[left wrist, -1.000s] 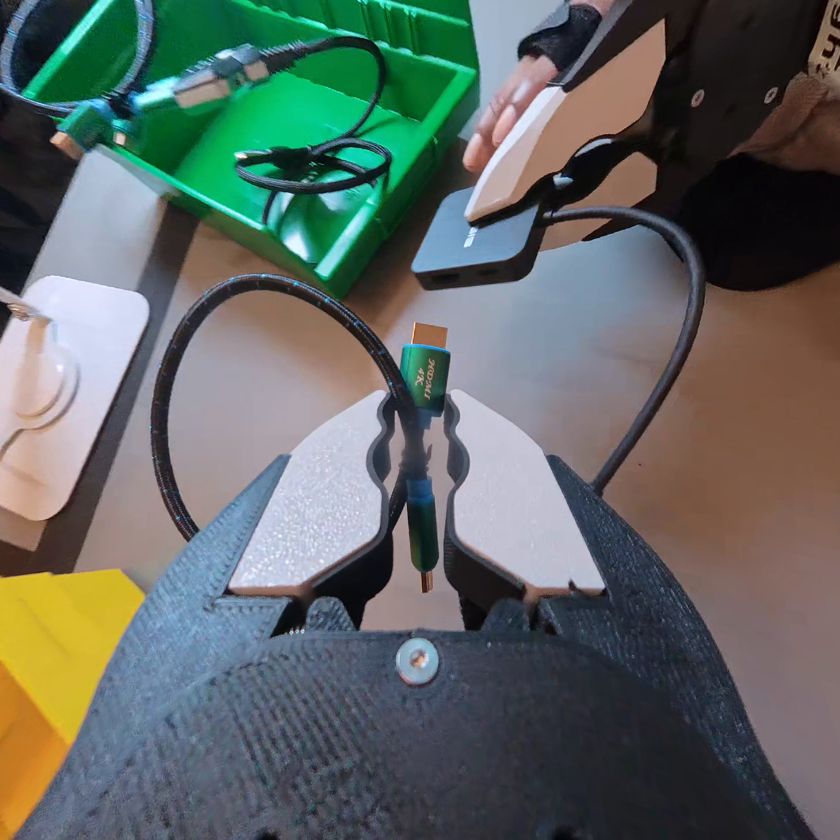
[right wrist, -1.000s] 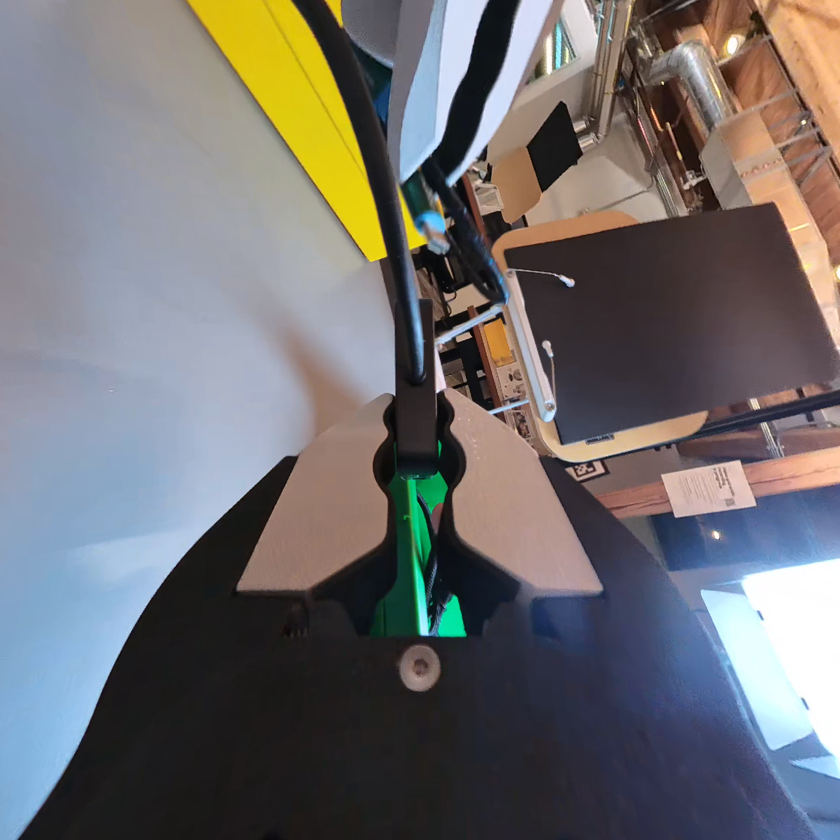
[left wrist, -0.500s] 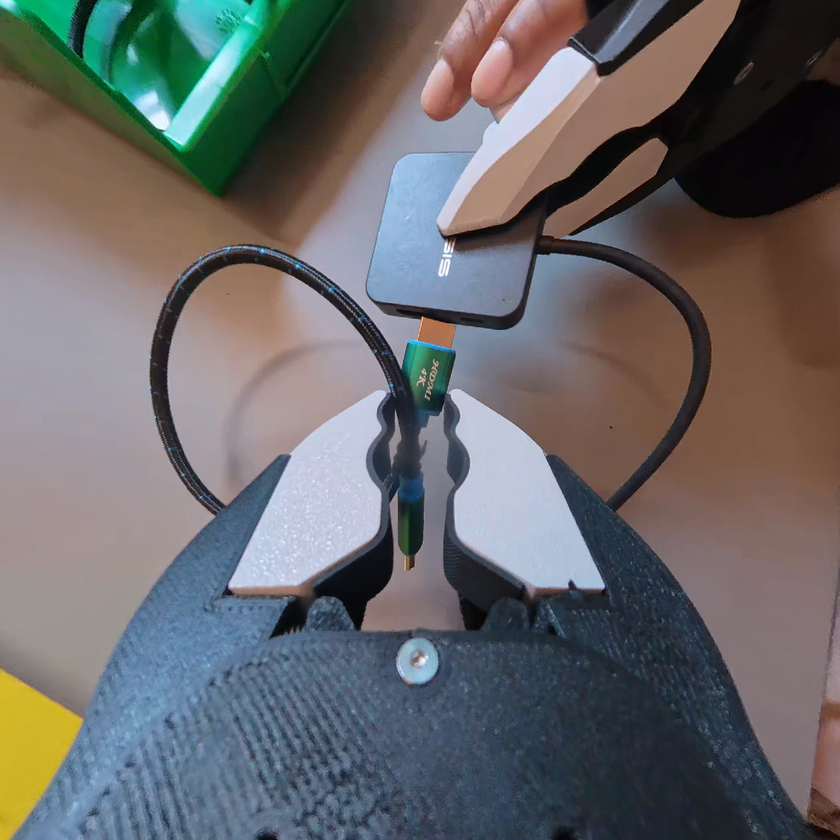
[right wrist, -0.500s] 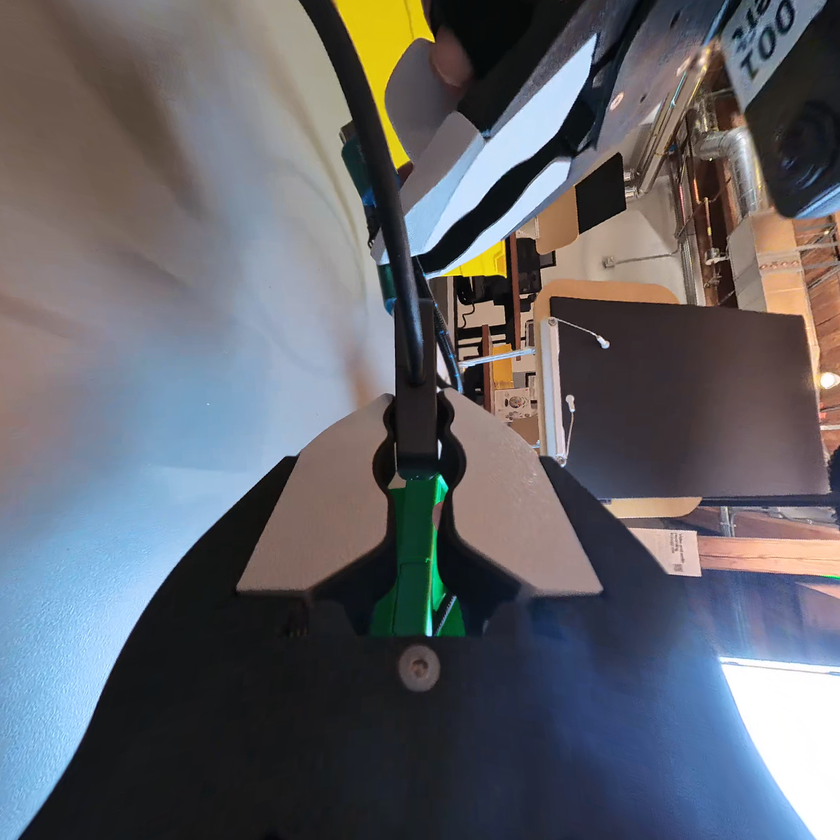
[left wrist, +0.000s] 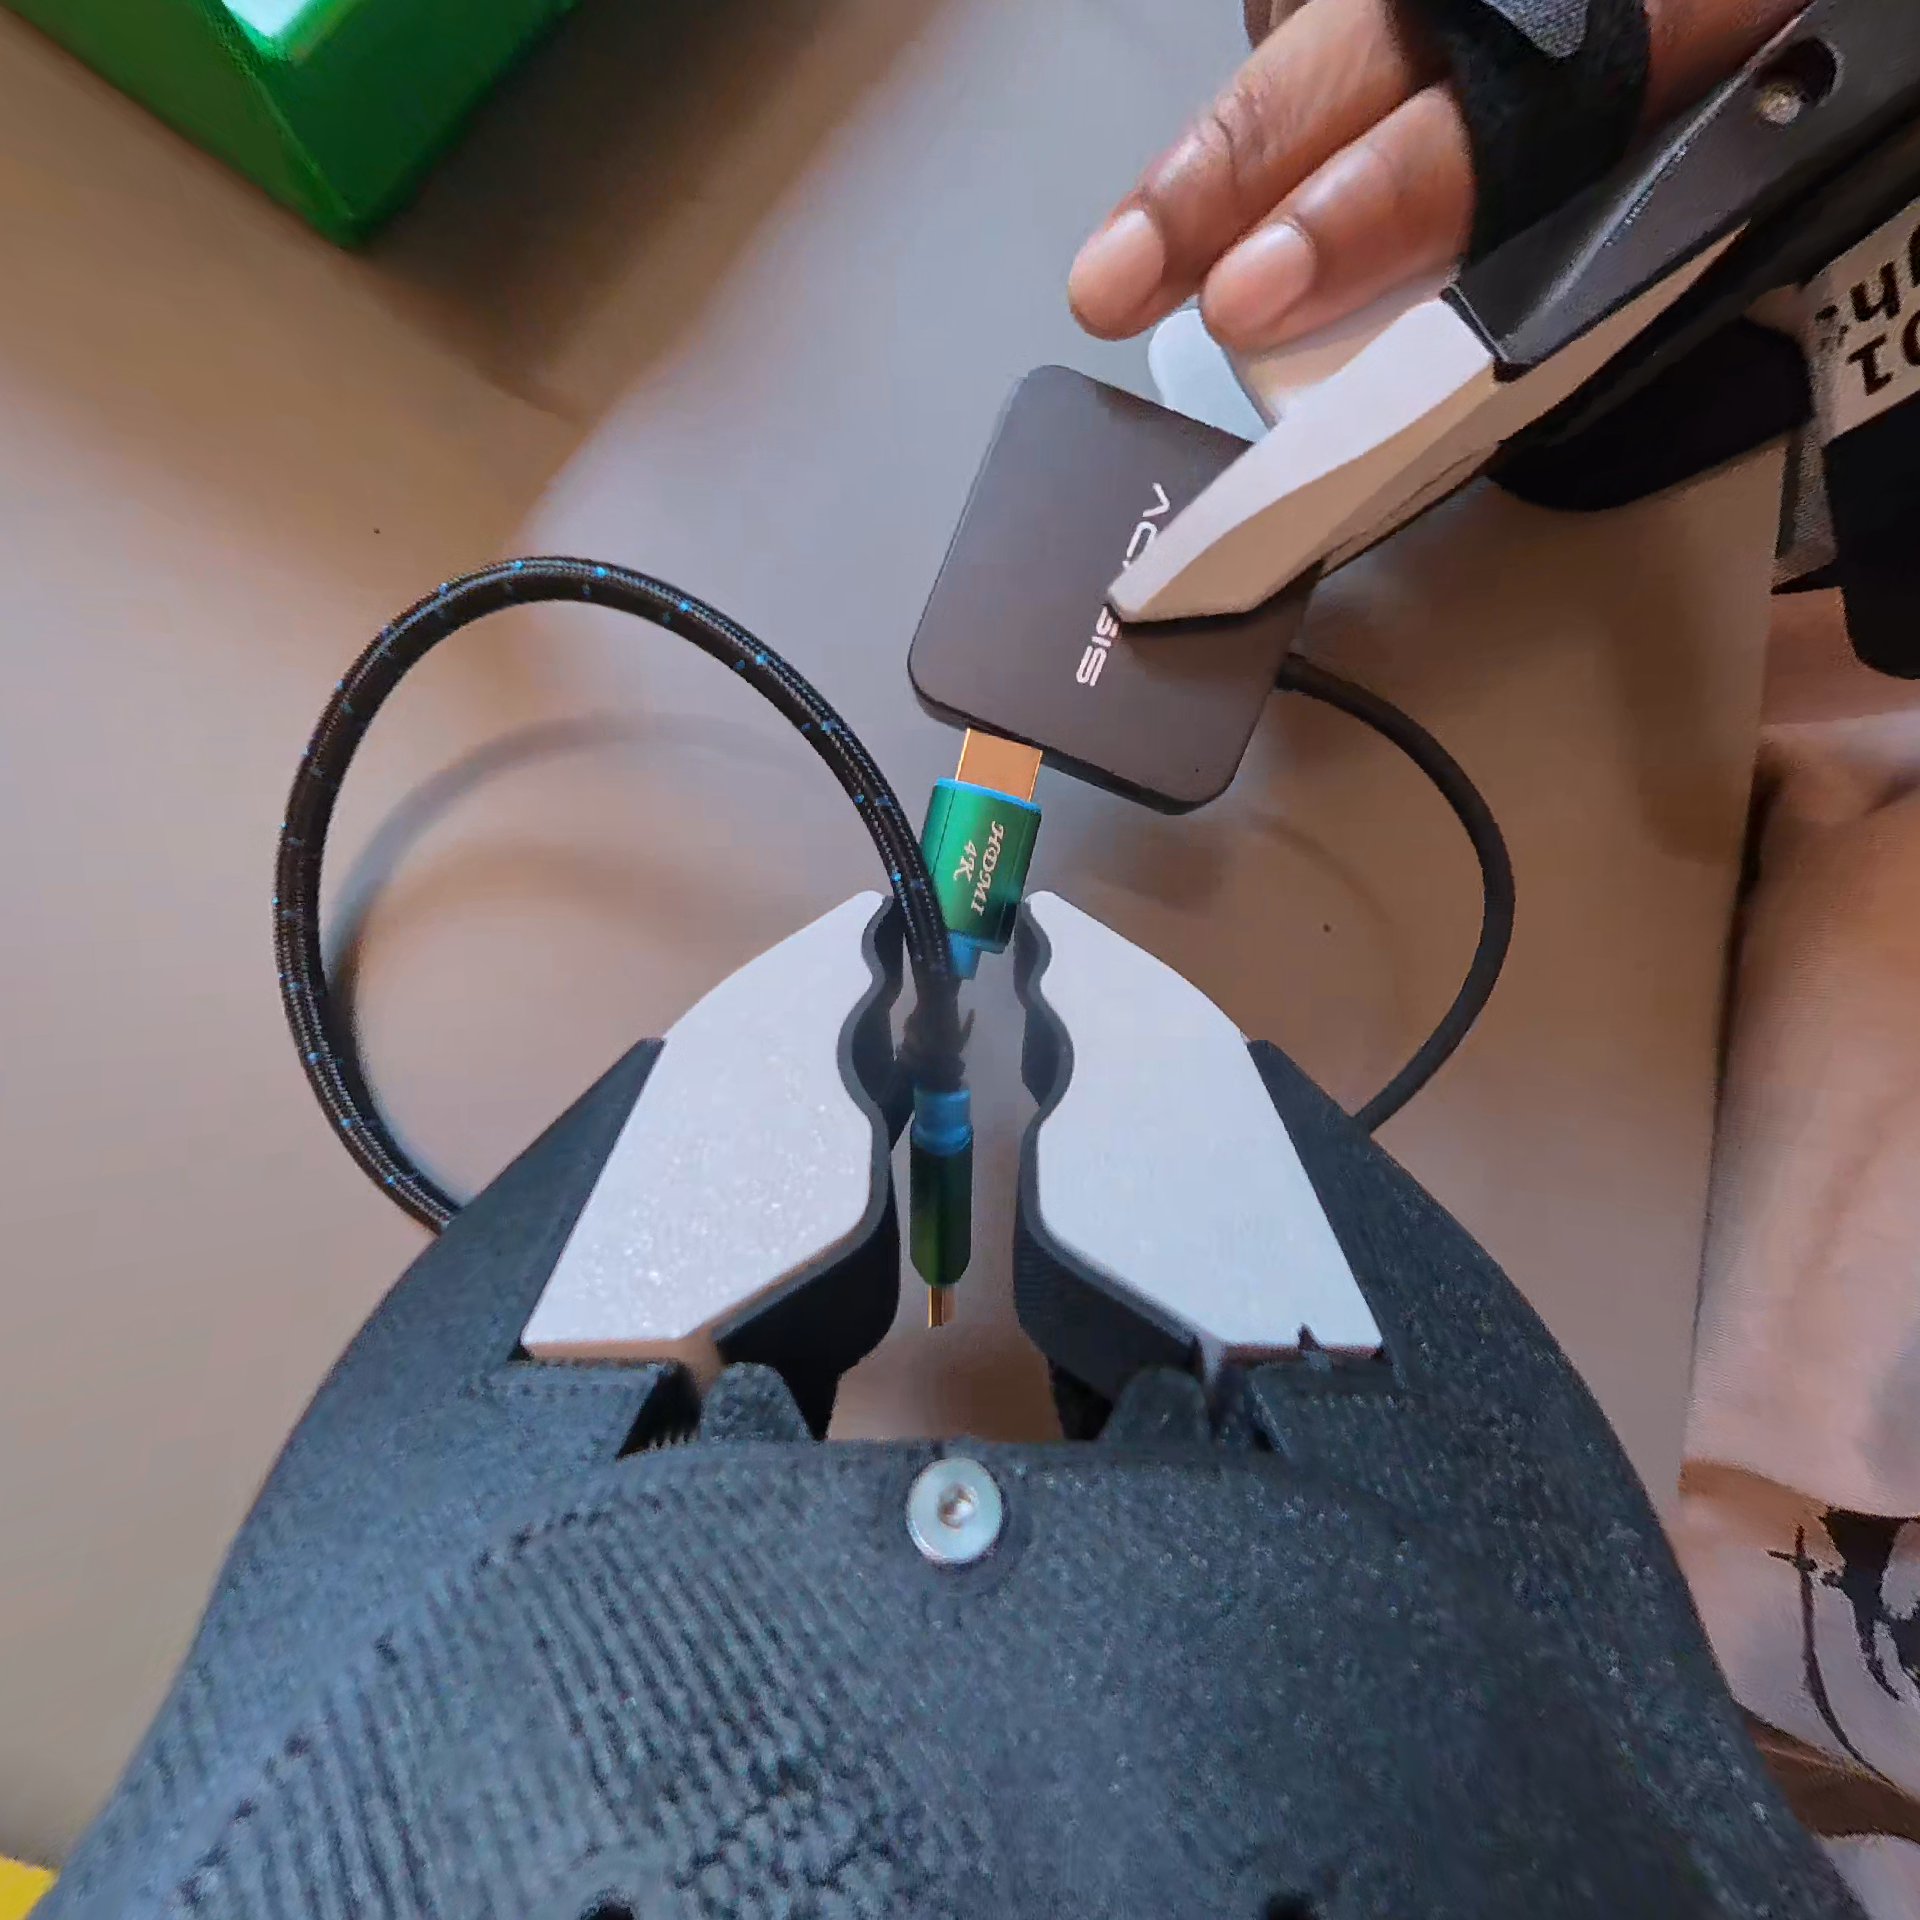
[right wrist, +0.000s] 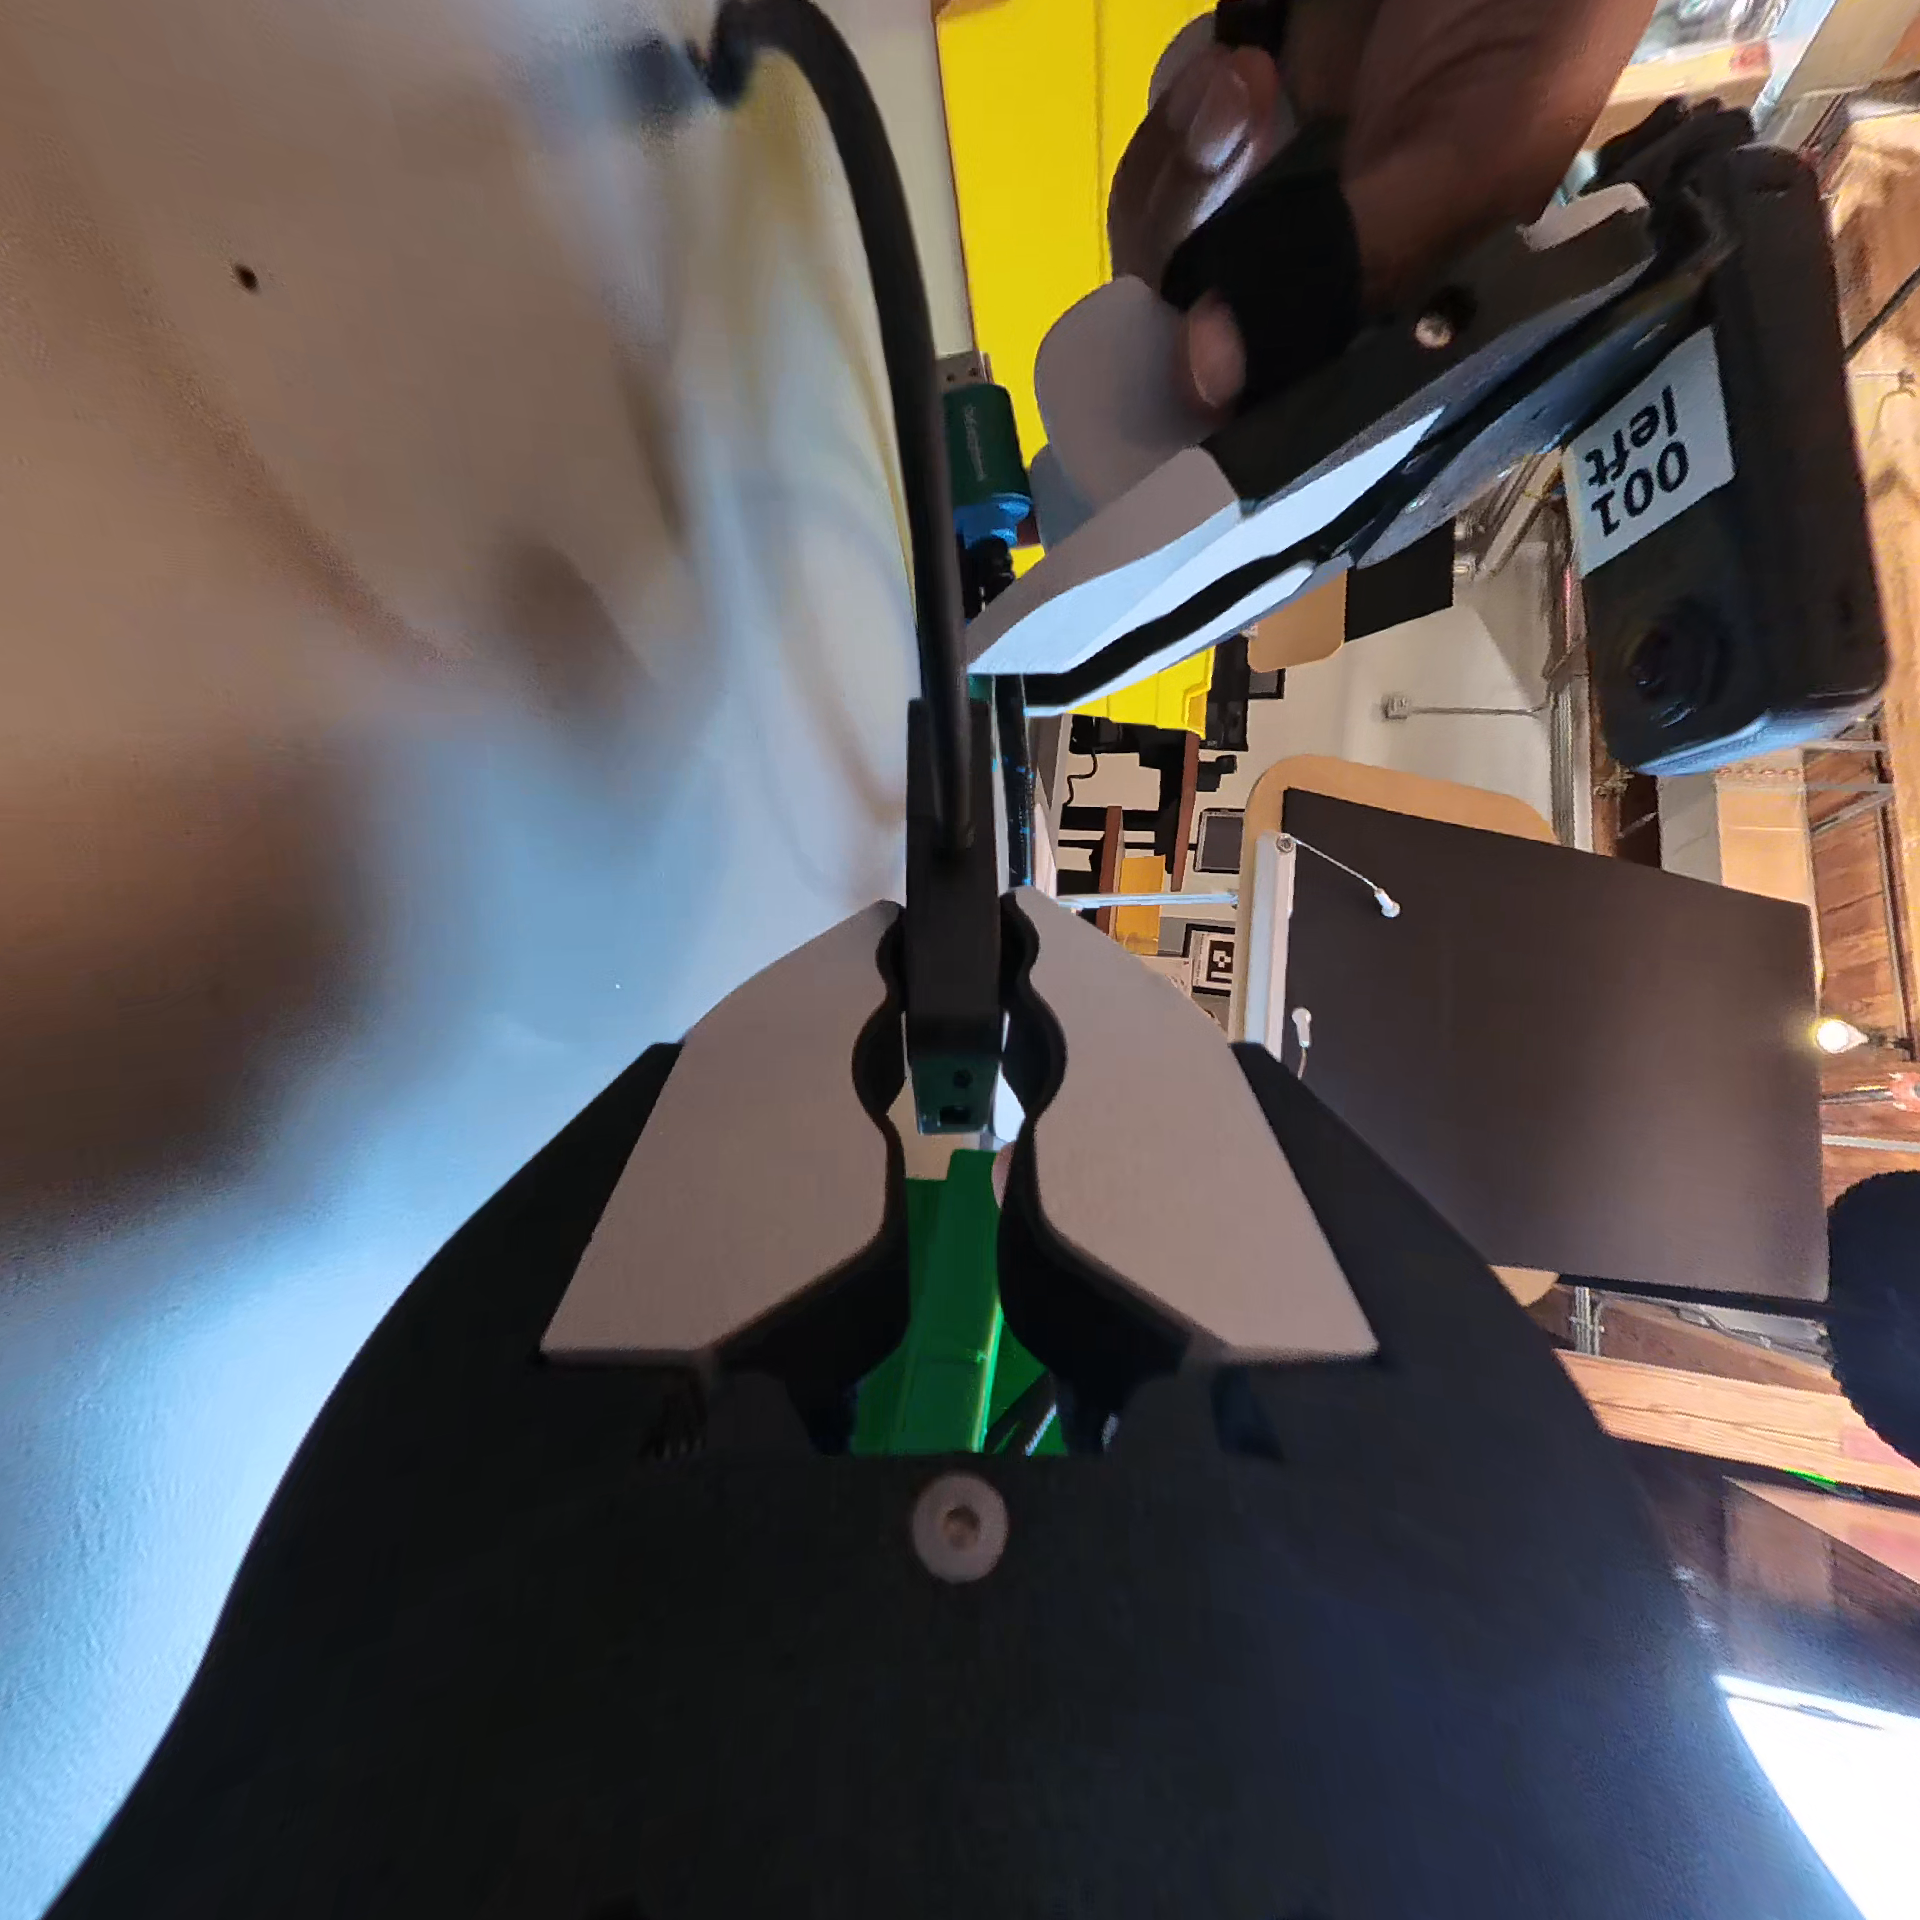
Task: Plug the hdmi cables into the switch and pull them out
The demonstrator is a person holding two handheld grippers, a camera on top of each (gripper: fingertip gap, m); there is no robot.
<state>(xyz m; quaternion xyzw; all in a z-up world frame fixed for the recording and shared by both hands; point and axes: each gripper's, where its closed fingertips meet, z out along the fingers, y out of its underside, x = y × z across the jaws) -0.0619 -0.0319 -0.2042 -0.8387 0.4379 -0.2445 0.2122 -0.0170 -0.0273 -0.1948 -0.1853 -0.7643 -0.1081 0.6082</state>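
Observation:
In the left wrist view my left gripper (left wrist: 956,914) is shut on the green HDMI plug (left wrist: 977,873) of a black braided cable (left wrist: 332,831). The plug's gold tip meets a port on the near edge of the black switch (left wrist: 1060,582), and part of the gold still shows. The cable's other green plug (left wrist: 940,1195) hangs between my fingers. My right gripper (left wrist: 1143,603) clamps the switch from the upper right. In the right wrist view the right gripper (right wrist: 951,914) is shut on the switch (right wrist: 951,966), seen edge-on. The left gripper (right wrist: 997,655) is just beyond it.
The switch's own black cable (left wrist: 1475,883) loops to the right over the tan table (left wrist: 208,520). A green bin (left wrist: 260,94) stands at the far left. A person's hand (left wrist: 1247,208) holds the right gripper. A yellow box (right wrist: 1039,208) lies behind the left gripper.
My left gripper has carried the plug forward from well short of the switch until its tip is at a port. The right gripper has turned the switch and shifted it to the right.

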